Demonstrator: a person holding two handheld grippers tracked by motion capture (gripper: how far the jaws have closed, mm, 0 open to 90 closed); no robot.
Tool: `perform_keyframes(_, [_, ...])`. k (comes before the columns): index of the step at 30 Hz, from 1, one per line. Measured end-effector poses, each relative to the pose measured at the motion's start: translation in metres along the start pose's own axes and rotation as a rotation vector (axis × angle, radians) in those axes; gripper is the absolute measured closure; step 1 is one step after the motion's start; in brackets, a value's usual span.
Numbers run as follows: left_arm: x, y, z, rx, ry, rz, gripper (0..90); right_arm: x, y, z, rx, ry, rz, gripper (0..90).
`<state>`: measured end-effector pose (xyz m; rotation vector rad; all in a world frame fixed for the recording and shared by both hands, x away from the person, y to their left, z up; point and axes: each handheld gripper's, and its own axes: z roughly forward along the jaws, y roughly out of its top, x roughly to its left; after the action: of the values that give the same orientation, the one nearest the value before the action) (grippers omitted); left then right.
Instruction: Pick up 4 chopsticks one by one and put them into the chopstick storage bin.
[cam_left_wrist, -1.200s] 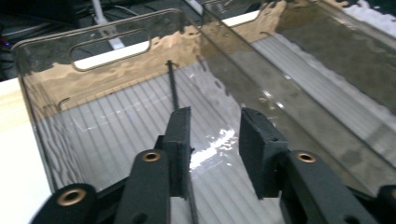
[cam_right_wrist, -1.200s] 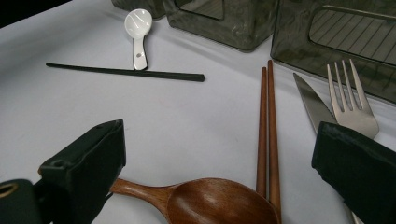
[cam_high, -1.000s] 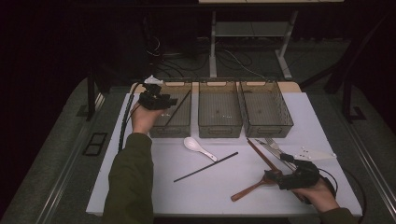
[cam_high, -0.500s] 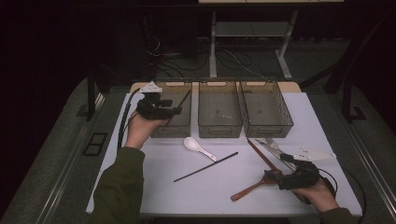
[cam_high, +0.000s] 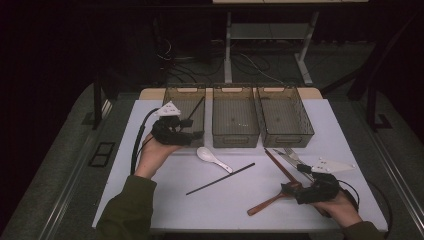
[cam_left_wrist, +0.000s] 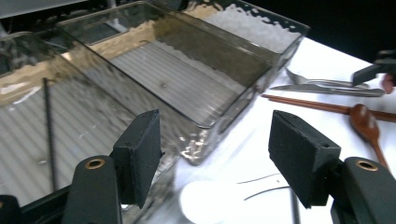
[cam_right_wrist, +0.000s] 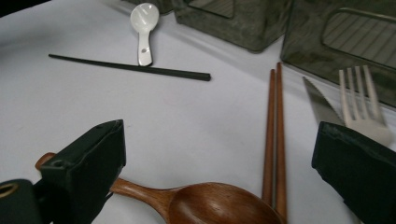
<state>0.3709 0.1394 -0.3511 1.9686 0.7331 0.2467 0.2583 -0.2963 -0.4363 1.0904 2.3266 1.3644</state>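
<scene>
I read the work as sorting cutlery into bins, and I take the middle bin (cam_high: 235, 135) as my mark for everything. My left gripper (cam_high: 197, 134) hangs at the near end of the bin to the left of it (cam_high: 172, 100), where one black chopstick (cam_high: 196, 107) lies propped against the far wall. Its jaws have just been opening and stand spread with nothing between them, so that drop looks finished. Its mate, the second black chopstick (cam_high: 220, 179), lies on the table just in front of the middle bin, beside a white spoon (cam_high: 212, 157). My right gripper (cam_high: 292, 189) sits well in front and to the right of the middle bin, jaws wide apart and pressing on nothing, straddling the wooden spoon (cam_right_wrist: 210, 205) where the handle meets the bowl. To do this pick well I would close on the handle, not the rounded bowl (a curved surface tends to squirt out of flat pads), and keep the right-hand pad clear of the brown chopsticks (cam_right_wrist: 273, 135) that lie touching the spoon's bowl, or they may get dragged along. The knife (cam_right_wrist: 320, 105) and fork (cam_right_wrist: 359, 102) lie just beyond them, so I would lift straight up before I swing toward a bin.
</scene>
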Motion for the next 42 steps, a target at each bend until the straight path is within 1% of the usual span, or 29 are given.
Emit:
perform_keyframes(2, [-0.005,-0.004,0.002,0.007,-0.006,0.006,32.6,0.002,0.000,0.003,0.015,0.013,-0.013,3.3])
perform_keyframes(3, [-0.008,-0.006,0.003,0.018,-0.008,0.011,32.2,0.003,0.000,0.005,0.021,0.011,-0.021,3.3])
perform_keyframes(4, [-0.011,-0.008,0.004,0.018,-0.007,0.014,31.2,0.004,0.000,0.005,0.024,0.012,-0.025,3.3])
perform_keyframes(8, [-0.021,-0.017,0.007,0.032,-0.023,0.030,30.0,0.004,0.001,0.004,0.016,0.017,-0.026,3.3])
perform_keyframes(11, [-0.028,-0.023,0.010,0.045,-0.037,0.041,28.1,0.005,0.000,0.005,0.029,0.015,-0.028,3.3])
perform_keyframes(12, [-0.031,-0.024,0.010,0.047,-0.038,0.048,27.6,0.005,0.000,0.005,0.029,0.015,-0.032,3.3])
perform_keyframes(14, [-0.035,-0.029,0.011,0.035,-0.047,0.050,27.2,0.007,0.000,0.004,0.027,0.014,-0.032,3.3])
perform_keyframes(17, [-0.040,-0.037,0.014,0.046,-0.049,0.068,26.6,0.009,-0.001,0.004,0.030,0.011,-0.040,3.3])
perform_keyframes(20, [-0.042,-0.043,0.016,0.054,-0.054,0.067,26.8,0.010,-0.001,0.003,0.023,0.009,-0.040,3.3])
perform_keyframes(21, [-0.043,-0.045,0.016,0.050,-0.064,0.062,27.0,0.010,-0.001,0.003,0.022,0.008,-0.040,3.3])
perform_keyframes(22, [-0.045,-0.047,0.017,0.054,-0.073,0.065,27.8,0.010,-0.001,0.003,0.022,0.007,-0.040,3.3])
perform_keyframes(23, [-0.046,-0.049,0.018,0.061,-0.072,0.072,28.9,0.010,-0.001,0.003,0.023,0.005,-0.037,3.3])
perform_keyframes(27, [-0.052,-0.055,0.023,0.107,-0.081,0.097,32.8,0.009,-0.001,0.002,0.019,0.001,-0.031,3.3])
perform_keyframes(29, [-0.054,-0.059,0.026,0.110,-0.097,0.097,36.0,0.008,-0.001,0.002,0.018,-0.001,-0.029,3.3])
perform_keyframes(30, [-0.055,-0.061,0.028,0.115,-0.109,0.101,39.0,0.008,-0.001,0.002,0.017,-0.001,-0.028,3.3])
perform_keyframes(32, [-0.057,-0.063,0.032,0.132,-0.127,0.107,43.0,0.008,-0.001,0.001,0.019,-0.002,-0.022,3.3])
perform_keyframes(33, [-0.058,-0.064,0.034,0.136,-0.142,0.102,45.6,0.008,-0.001,0.001,0.018,-0.002,-0.022,3.3])
perform_keyframes(34, [-0.058,-0.065,0.036,0.140,-0.144,0.098,49.1,0.008,-0.001,0.001,0.016,-0.002,-0.024,3.3])
perform_keyframes(37, [-0.062,-0.066,0.041,0.150,-0.146,0.111,56.2,0.008,-0.001,0.001,0.016,-0.003,-0.025,3.3])
perform_keyframes(41, [-0.064,-0.067,0.046,0.147,-0.146,0.095,64.6,0.008,-0.001,0.001,0.017,-0.002,-0.025,3.3])
perform_keyframes(42, [-0.064,-0.067,0.048,0.150,-0.146,0.097,66.6,0.008,-0.001,0.001,0.017,-0.002,-0.026,3.3])
